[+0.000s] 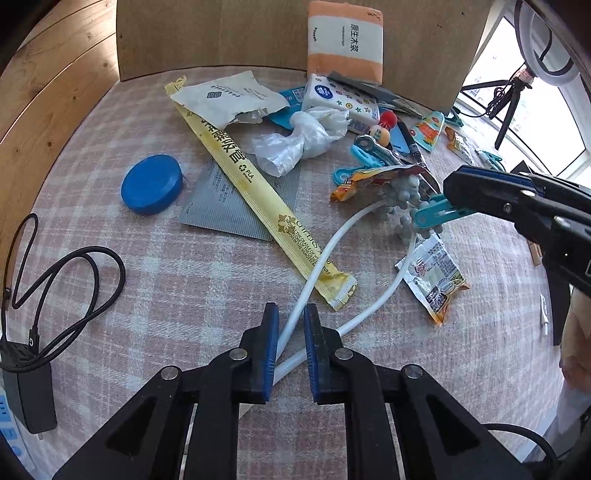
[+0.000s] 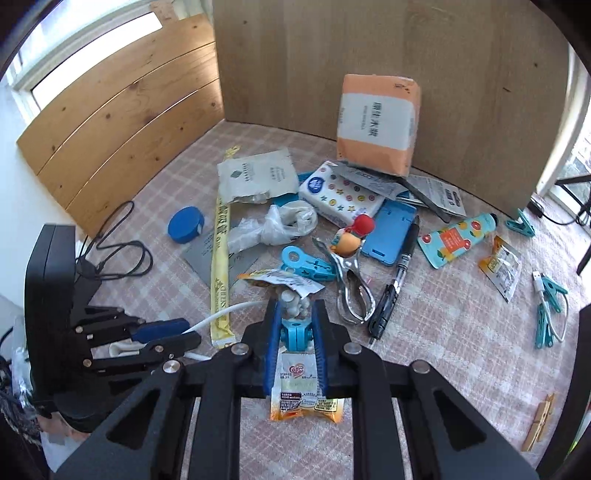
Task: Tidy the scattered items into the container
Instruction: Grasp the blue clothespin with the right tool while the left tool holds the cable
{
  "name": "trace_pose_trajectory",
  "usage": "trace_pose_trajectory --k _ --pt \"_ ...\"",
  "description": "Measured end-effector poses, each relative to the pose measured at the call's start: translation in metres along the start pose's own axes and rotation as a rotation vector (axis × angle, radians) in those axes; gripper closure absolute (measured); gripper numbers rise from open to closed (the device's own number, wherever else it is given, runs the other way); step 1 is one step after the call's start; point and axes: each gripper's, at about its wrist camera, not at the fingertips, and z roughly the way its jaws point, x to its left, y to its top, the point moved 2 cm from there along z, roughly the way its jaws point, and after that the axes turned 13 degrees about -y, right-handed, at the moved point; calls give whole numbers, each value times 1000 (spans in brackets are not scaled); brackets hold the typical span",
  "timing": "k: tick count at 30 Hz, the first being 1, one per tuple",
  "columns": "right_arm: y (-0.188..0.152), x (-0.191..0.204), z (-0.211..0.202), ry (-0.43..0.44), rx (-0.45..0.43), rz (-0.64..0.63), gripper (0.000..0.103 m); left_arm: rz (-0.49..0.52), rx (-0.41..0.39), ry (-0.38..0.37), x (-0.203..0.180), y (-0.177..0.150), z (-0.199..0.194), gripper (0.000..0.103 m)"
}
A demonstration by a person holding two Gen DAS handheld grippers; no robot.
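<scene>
Between the fingers of the left claw [image 1: 290, 314] runs the white cable [image 1: 325, 254], a light, limp cord; the blue pads stand narrowly apart on either side of it, and whether they already pinch it I cannot tell. It will trail and drag when lifted, so a hold near the loop's middle looks better than one at an end. The right claw [image 2: 295, 317] is closed on a turquoise clothes peg [image 2: 297, 332] — stiff, light plastic, safely gripped across its body — with a grey beaded toy [image 2: 293, 304] just ahead of its tips and a creamer sachet [image 2: 301, 384] lying flat under its fingers. Beyond the left claw lies a long yellow straw wrapper [image 1: 258, 184], thin and slippery, crossing the cable. Farther off sit a blue round lid [image 1: 152, 184], a crumpled plastic bag [image 1: 295, 144] and tissue packs [image 1: 345, 40] against the wooden board [image 1: 221, 33]. Open bedspread [image 1: 166, 280] lies left of the left claw — no container is in view.
</scene>
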Motion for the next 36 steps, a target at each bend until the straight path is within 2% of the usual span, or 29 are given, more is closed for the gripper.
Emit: trace_pose_trajectory --k 9,12,19,23,24,26,30,36 --pt "-6 14 11 -66 8 -113 85 -11 -6 -3 0 -2 1 90" --pt "-10 12 9 -25 13 -97 81 -9 -7 0 1 -3 -1 90" --pt "-13 7 17 -9 43 -66 81 -10 -9 -3 1 -4 -1 90" --pt "-14 12 15 -3 50 -97 80 3 -4 2 0 -3 0 91" --pt "-15 11 16 10 65 -93 77 1 -4 2 1 -3 0 91" --pt "-20 6 14 20 71 -78 51 -1 -6 3 1 -3 0 91" --pt "-34 -1 17 1 98 -79 49 -29 -17 7 3 -4 -1 91" --pt "-43 0 27 1 141 -78 49 -52 -19 58 1 -8 -2 91"
